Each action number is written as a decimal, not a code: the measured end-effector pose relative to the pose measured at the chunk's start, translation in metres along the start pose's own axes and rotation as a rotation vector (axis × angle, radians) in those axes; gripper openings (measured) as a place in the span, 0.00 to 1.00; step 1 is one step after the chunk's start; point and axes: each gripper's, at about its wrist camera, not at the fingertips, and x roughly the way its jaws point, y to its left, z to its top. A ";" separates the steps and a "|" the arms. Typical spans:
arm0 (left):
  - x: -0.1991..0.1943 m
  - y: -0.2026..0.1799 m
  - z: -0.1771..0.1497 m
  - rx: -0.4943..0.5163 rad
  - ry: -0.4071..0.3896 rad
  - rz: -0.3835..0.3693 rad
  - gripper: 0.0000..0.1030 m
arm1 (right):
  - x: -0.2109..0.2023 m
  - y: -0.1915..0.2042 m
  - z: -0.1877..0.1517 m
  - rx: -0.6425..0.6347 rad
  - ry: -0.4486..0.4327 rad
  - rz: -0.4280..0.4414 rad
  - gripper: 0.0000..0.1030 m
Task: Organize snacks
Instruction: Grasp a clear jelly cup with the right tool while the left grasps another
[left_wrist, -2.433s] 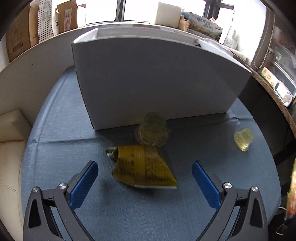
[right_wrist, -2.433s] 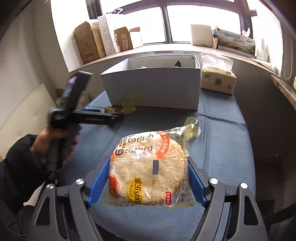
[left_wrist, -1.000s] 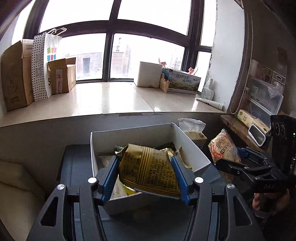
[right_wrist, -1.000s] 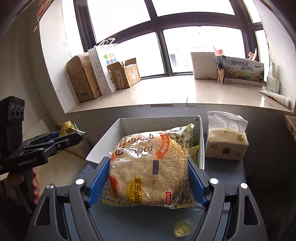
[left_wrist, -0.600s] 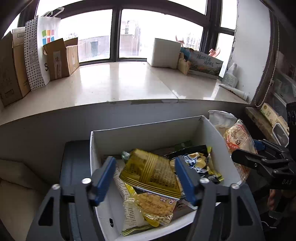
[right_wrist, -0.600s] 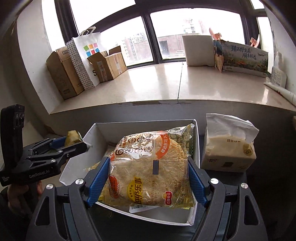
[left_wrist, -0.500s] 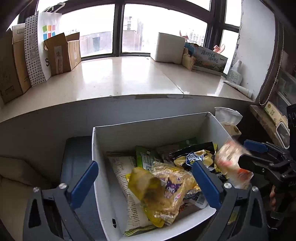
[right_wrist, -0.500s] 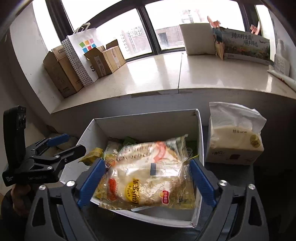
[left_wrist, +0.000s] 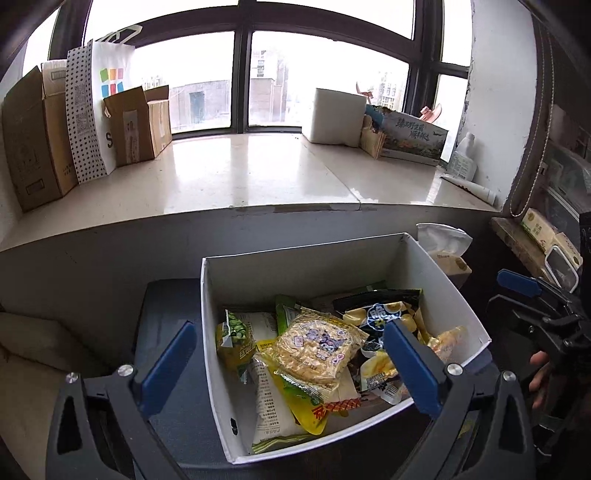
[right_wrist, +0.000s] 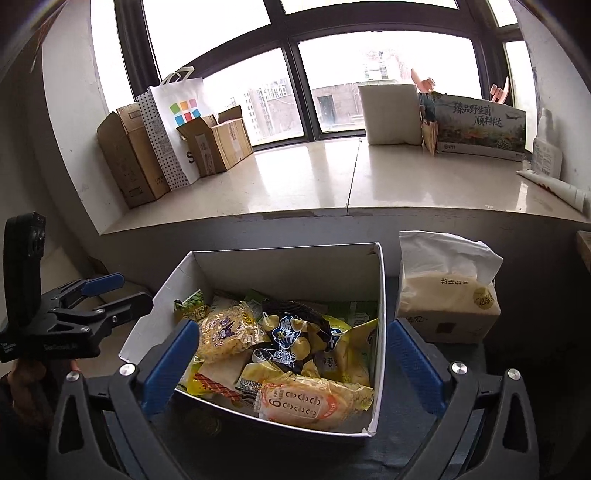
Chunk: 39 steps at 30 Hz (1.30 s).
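A white cardboard box (left_wrist: 212, 332) (right_wrist: 380, 295) holds several snack packets. The round orange-and-white cracker pack (right_wrist: 314, 400) lies at its near right corner; only a sliver of it shows in the left wrist view (left_wrist: 448, 339). A yellow noodle pack (left_wrist: 319, 349) (right_wrist: 223, 334) lies on top in the middle, and a black chip bag (left_wrist: 380, 314) (right_wrist: 290, 332) sits beside it. My left gripper (left_wrist: 291, 363) (right_wrist: 107, 291) is open and empty above the box. My right gripper (right_wrist: 291, 363) (left_wrist: 517, 291) is open and empty above the box.
A tissue box (right_wrist: 448, 299) (left_wrist: 445, 245) stands right of the white box on the blue-grey tabletop (left_wrist: 166, 306). A wide windowsill (left_wrist: 240, 177) behind carries cardboard boxes (left_wrist: 33, 144), a dotted paper bag (right_wrist: 173, 129) and a printed carton (right_wrist: 480, 125).
Both grippers lifted their packs over the box, opened and dropped them in. The yellow packet and the cracker pack now lie in the box; both grippers are empty.
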 end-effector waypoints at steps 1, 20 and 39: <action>-0.009 -0.003 -0.004 0.008 -0.017 -0.007 1.00 | -0.007 0.001 -0.002 0.000 -0.018 0.004 1.00; -0.129 -0.041 -0.185 -0.054 -0.073 -0.138 1.00 | -0.108 0.015 -0.191 0.044 0.019 -0.006 1.00; -0.123 -0.031 -0.218 -0.103 0.018 -0.127 1.00 | -0.007 -0.026 -0.181 0.068 0.175 -0.096 1.00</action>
